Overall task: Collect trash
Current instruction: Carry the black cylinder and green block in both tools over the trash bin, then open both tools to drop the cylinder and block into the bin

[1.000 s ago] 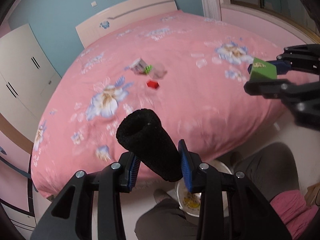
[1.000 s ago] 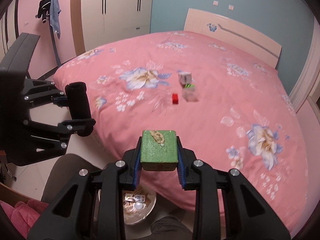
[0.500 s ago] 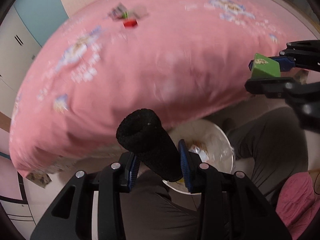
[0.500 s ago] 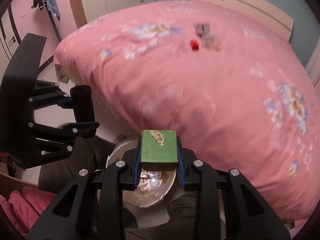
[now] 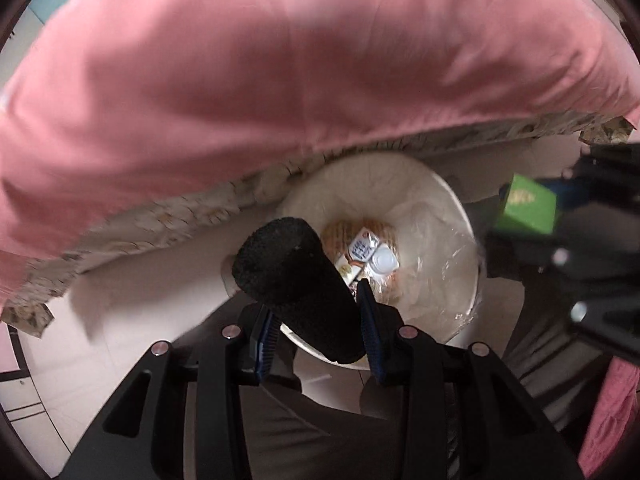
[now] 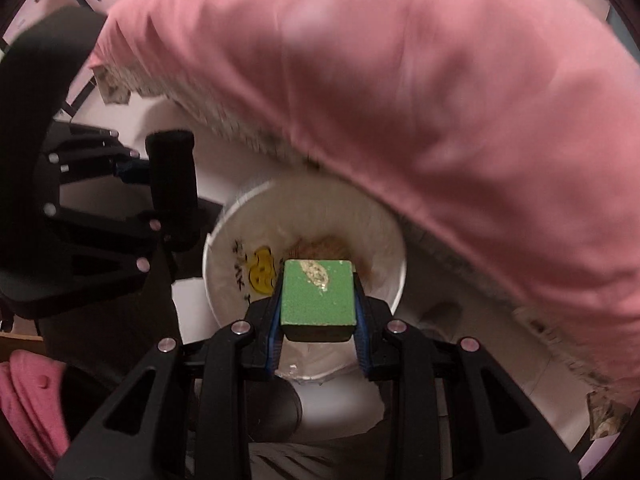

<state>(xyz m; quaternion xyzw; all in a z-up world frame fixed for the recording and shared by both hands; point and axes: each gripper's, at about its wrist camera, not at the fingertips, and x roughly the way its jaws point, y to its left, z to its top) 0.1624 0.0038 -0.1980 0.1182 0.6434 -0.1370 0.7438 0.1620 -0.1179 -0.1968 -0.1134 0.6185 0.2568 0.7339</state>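
My left gripper (image 5: 316,320) is shut on a black foam cylinder (image 5: 292,280) and holds it over the near rim of a white lined trash bin (image 5: 448,208) on the floor. The bin holds a small carton (image 5: 360,250) and a white cup lid (image 5: 384,260). My right gripper (image 6: 318,332) is shut on a green block (image 6: 318,296) above the same bin (image 6: 224,232). The right gripper and its green block also show in the left wrist view (image 5: 528,208). The left gripper with the cylinder shows in the right wrist view (image 6: 172,192).
The pink bedspread (image 5: 280,60) overhangs the bed edge just behind the bin, and it also fills the upper right wrist view (image 6: 440,100). A person's legs in dark trousers (image 5: 320,432) are below the grippers. A pink cushion (image 6: 28,408) lies at the lower left.
Both grippers have tilted down from the bed top to the floor and moved over the trash bin, each still holding its item.
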